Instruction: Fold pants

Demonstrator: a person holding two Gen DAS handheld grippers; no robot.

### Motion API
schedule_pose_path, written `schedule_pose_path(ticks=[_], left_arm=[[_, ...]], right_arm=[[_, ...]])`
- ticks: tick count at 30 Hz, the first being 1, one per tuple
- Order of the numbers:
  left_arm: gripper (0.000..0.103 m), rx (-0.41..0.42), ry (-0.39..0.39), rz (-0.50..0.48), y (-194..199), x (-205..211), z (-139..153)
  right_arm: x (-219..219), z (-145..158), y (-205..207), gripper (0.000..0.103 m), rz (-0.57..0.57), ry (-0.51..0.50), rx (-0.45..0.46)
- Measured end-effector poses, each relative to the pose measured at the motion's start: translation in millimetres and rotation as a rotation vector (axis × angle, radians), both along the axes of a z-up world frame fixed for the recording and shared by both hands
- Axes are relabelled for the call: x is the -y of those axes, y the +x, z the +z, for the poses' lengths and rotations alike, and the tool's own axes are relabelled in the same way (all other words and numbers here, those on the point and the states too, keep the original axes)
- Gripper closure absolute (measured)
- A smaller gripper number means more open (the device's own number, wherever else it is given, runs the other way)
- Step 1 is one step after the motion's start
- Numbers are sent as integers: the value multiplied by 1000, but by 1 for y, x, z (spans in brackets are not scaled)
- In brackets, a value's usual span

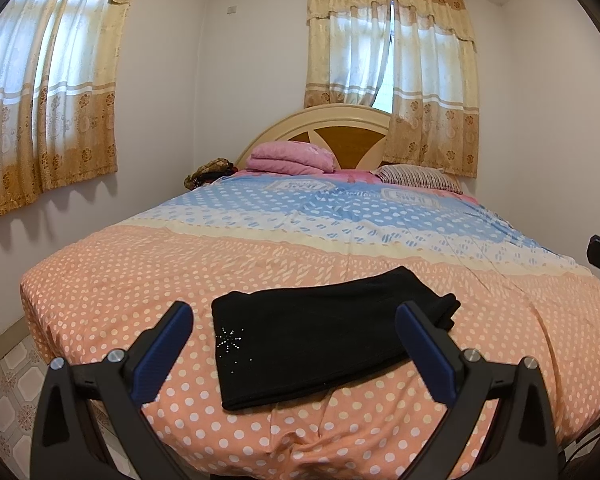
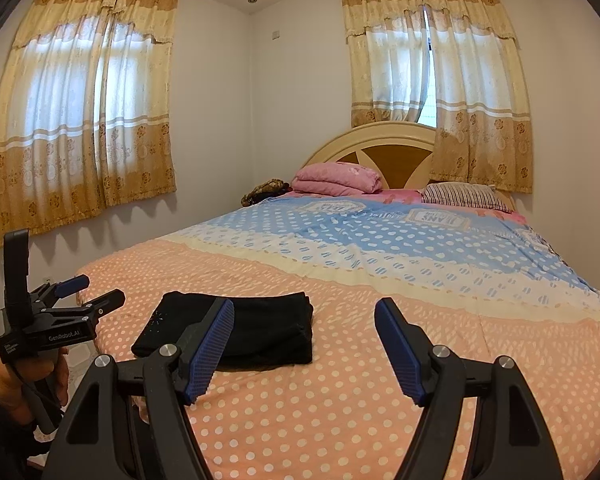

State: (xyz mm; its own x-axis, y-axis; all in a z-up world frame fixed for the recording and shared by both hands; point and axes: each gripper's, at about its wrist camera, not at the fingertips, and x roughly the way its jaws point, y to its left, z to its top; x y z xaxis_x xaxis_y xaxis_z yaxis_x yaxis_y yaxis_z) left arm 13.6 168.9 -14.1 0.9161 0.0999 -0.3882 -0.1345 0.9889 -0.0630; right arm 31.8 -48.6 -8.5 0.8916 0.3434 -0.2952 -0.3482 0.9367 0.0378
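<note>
Pants [image 1: 324,332]: black, folded into compact flat rectangle, layers stacked, rhinestone starburst [image 1: 230,340] on top face near one corner. Lies on bed [image 1: 140,280] near foot edge, on peach polka-dot part of cover. Looks near finished.

Risk: stray finger catching top layer drags fold open; stack close to foot edge, a nudge could slide it off.

Left gripper [image 1: 294,320]: fingers spread wide, holding nothing, above foot edge. Right gripper [image 2: 304,322]: fingers spread wide, holding nothing, beside pants.
</note>
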Motion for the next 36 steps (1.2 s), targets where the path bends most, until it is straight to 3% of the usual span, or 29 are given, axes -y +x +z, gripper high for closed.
schedule_pose_path(ticks=[10, 22, 36], left_arm=[[0, -18, 28, 6, 3, 3, 2], [0, 46, 56, 33, -7, 7, 19], [0, 35, 61, 46, -5, 7, 10]], right_arm=[[-2, -2, -1, 29, -8, 0, 4], [-7, -5, -2, 29, -5, -19, 6], [-17, -12, -1, 29, 6, -46, -11]])
